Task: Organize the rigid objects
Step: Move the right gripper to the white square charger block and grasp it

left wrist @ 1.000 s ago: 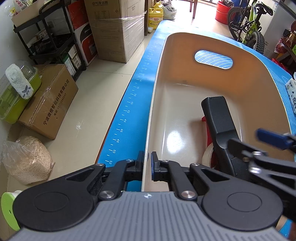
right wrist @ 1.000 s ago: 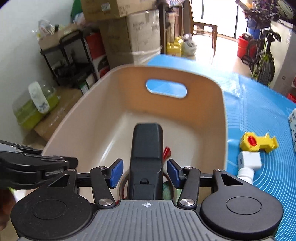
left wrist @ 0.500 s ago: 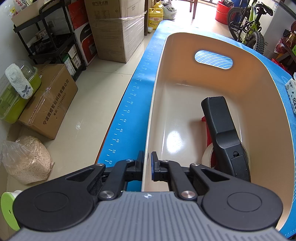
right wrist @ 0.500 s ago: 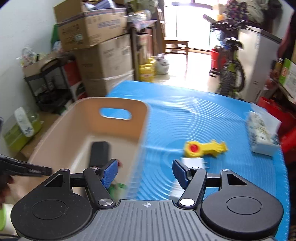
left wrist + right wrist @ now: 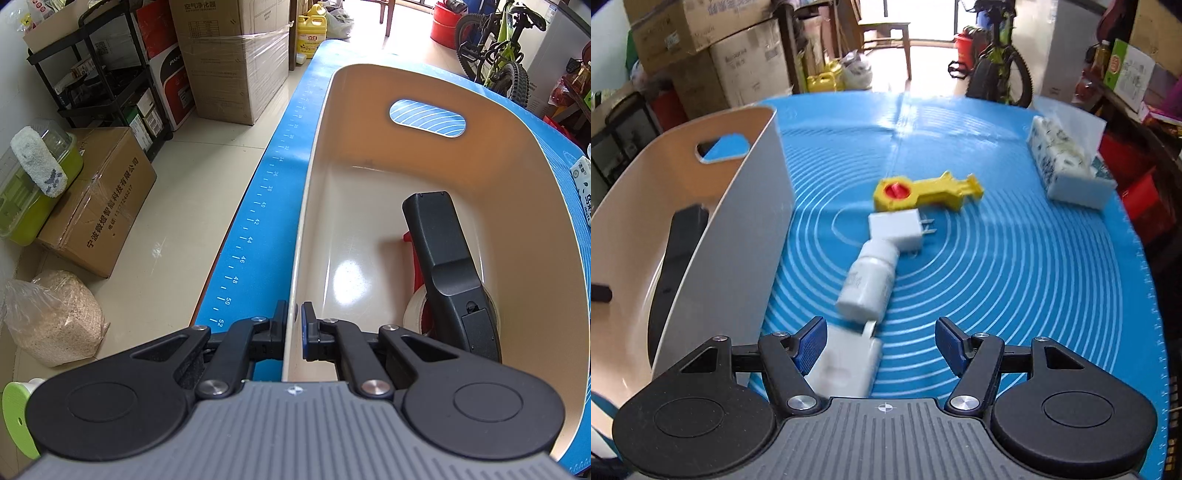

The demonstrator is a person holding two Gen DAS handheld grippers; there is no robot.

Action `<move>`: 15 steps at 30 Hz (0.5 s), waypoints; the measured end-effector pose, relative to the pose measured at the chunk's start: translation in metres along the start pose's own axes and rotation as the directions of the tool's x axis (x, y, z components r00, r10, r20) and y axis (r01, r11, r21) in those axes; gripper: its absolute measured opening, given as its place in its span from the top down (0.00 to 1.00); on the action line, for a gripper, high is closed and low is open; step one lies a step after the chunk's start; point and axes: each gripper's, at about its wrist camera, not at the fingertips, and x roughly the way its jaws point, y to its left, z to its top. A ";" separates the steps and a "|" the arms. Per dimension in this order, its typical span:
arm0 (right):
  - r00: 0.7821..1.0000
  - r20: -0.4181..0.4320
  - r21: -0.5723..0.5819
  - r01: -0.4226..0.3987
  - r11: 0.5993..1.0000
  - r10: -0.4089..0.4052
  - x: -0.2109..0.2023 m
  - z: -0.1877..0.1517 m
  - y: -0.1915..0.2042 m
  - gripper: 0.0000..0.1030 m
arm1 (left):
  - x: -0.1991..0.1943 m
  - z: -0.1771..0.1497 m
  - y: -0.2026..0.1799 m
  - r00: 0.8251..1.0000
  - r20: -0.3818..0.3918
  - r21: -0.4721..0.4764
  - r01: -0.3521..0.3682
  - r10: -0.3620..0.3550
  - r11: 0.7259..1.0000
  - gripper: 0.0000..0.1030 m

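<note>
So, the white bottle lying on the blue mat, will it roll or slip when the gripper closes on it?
The white bottle lies on its side and looks round, so it may roll. Its surface seems smooth, perhaps slippery. It looks rigid.

A cluttered storeroom with a pale tiled floor point(image 5: 207, 155). Stacked cardboard boxes point(image 5: 236, 66) and a black shelving rack point(image 5: 107, 85) line the left wall. A green bicycle point(image 5: 506, 48) stands near a bright doorway point(image 5: 923, 22) with a wooden chair point(image 5: 886, 40).
</note>
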 end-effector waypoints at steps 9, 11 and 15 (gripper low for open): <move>0.999 -0.047 0.003 -0.014 1.000 0.014 0.019 -0.011 0.018 0.30 | -0.001 -0.001 0.001 1.000 0.001 0.001 0.003 -0.003 1.000 0.92; 0.998 -0.059 0.012 -0.006 1.000 0.007 0.025 -0.012 0.019 0.30 | -0.001 -0.001 0.001 1.000 0.001 0.001 0.003 -0.003 1.000 0.92; 0.997 -0.076 0.023 0.005 1.000 -0.003 0.033 -0.016 0.021 0.30 | -0.001 -0.001 0.001 1.000 0.000 0.000 0.003 -0.003 1.000 0.92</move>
